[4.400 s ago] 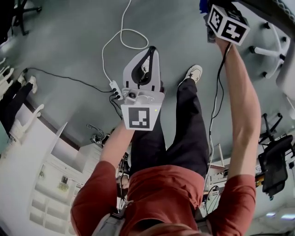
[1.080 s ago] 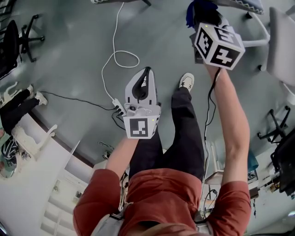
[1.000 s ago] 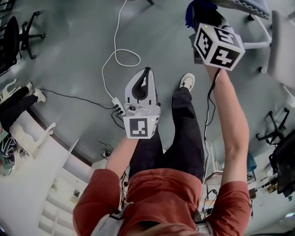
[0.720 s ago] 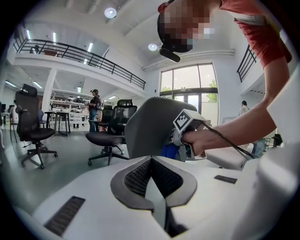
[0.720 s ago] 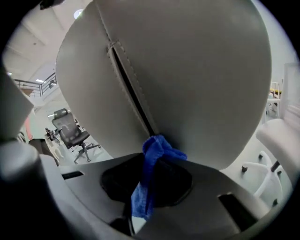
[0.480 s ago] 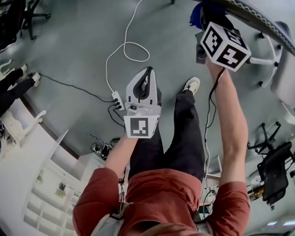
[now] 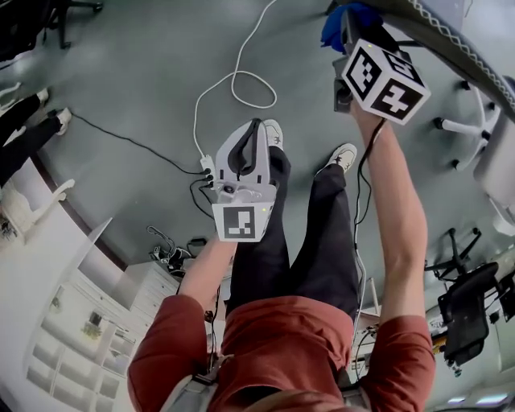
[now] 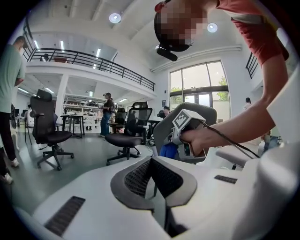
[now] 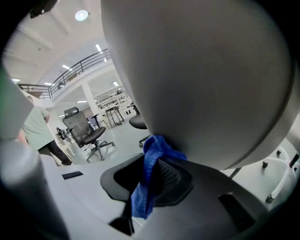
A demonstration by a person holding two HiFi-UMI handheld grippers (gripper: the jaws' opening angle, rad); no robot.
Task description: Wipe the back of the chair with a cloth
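Observation:
In the right gripper view, my right gripper [image 9: 151, 166] is shut on a blue cloth [image 9: 149, 180] whose bunched top presses against the smooth grey chair back [image 9: 201, 79]. The head view shows the same gripper [image 7: 354, 28] held high at the top right, with the cloth [image 7: 336, 22] at the chair back's edge [image 7: 438, 36]. My left gripper [image 7: 257, 127] hangs in mid-air over the floor, away from the chair, its jaws together and holding nothing. From the left gripper view [image 8: 151, 161] I see the right gripper's marker cube [image 8: 186, 123] and the cloth [image 8: 168, 150] against the chair.
A white cable [image 7: 241, 80] and a power strip [image 7: 208, 169] lie on the grey floor by my feet. A white chair base [image 7: 475, 121] stands at the right. Black office chairs [image 8: 51, 129] [image 8: 124, 136] and a standing person [image 8: 9, 93] are behind.
The right gripper with the cloth has shifted slightly along the chair back. One of my feet has stepped forward beside the left gripper, which stays in mid-air.

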